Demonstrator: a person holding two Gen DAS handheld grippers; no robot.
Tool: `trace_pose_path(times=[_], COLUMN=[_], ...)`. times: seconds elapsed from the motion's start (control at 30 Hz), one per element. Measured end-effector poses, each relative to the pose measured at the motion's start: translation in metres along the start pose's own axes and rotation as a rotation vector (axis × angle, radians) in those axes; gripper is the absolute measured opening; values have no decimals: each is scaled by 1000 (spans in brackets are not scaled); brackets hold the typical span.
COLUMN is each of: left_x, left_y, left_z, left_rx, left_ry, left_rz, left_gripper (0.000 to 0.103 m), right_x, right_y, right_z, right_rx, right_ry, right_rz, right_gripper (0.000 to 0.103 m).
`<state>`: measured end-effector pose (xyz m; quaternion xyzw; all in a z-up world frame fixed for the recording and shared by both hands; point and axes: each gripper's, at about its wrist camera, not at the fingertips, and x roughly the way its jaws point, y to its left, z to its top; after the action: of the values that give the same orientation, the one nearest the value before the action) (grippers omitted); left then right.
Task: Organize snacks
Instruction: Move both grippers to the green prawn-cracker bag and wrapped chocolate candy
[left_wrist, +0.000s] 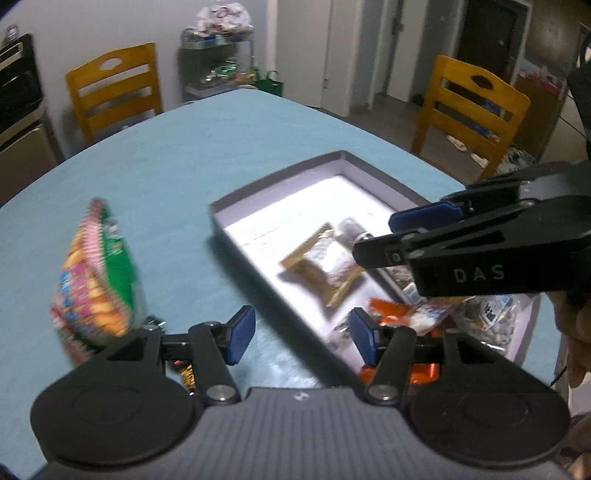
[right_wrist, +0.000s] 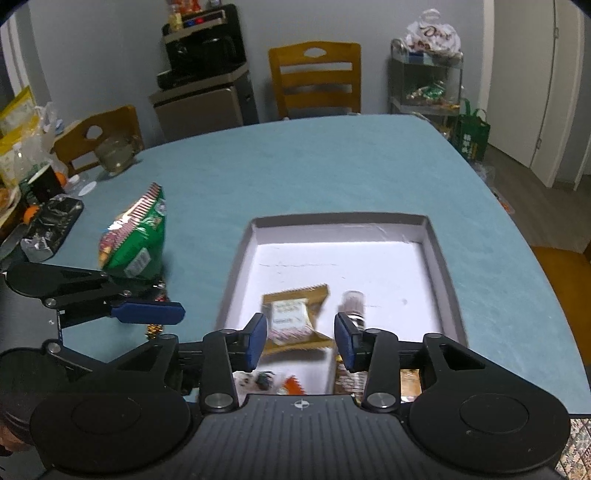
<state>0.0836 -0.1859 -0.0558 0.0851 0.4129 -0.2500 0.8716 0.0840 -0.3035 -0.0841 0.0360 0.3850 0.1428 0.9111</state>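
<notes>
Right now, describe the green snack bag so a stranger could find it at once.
Start at the teal table and find the shallow grey box on it. Left of that box, outside it, stands the green snack bag. It is by far the biggest packet, green with a pink-striped crimped top, while the small wrapped snacks lie inside the box.

This is a home dining area. A counter (right_wrist: 332, 166) under a teal cloth has wooden slat-back chairs (right_wrist: 316, 79) drawn up at its 12 o'clock and 10 o'clock edges. Against the wall at 11 o'clock a dark appliance stands on a small cabinet (right_wrist: 203, 107). At 1 o'clock a wire shelf rack (right_wrist: 424, 81) holds bags and packets, with a green shopping bag (right_wrist: 472, 134) beside it and white doors (right_wrist: 554, 92) further right.
</notes>
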Motion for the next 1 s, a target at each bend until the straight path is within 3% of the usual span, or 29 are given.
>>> trace_pose_path(times=[0.4, 0.67, 0.9, 1.0], left_x=[-55, -78, -80, -74], left_y=[39, 69, 86, 93], left_z=[-33, -65, -60, -53], left_rx=[-82, -157, -127, -104], left_ry=[-34, -30, -55, -66], left_rz=[86, 210, 309, 313], left_gripper=[56, 56, 57, 66], right_x=[7, 15, 14, 14], right_y=[41, 78, 90, 91], right_z=[9, 12, 10, 9], right_rx=[-56, -127, -150, -149], right_ry=[-10, 3, 11, 14], right_rz=[59, 120, 128, 120], right_gripper=[57, 60, 62, 63])
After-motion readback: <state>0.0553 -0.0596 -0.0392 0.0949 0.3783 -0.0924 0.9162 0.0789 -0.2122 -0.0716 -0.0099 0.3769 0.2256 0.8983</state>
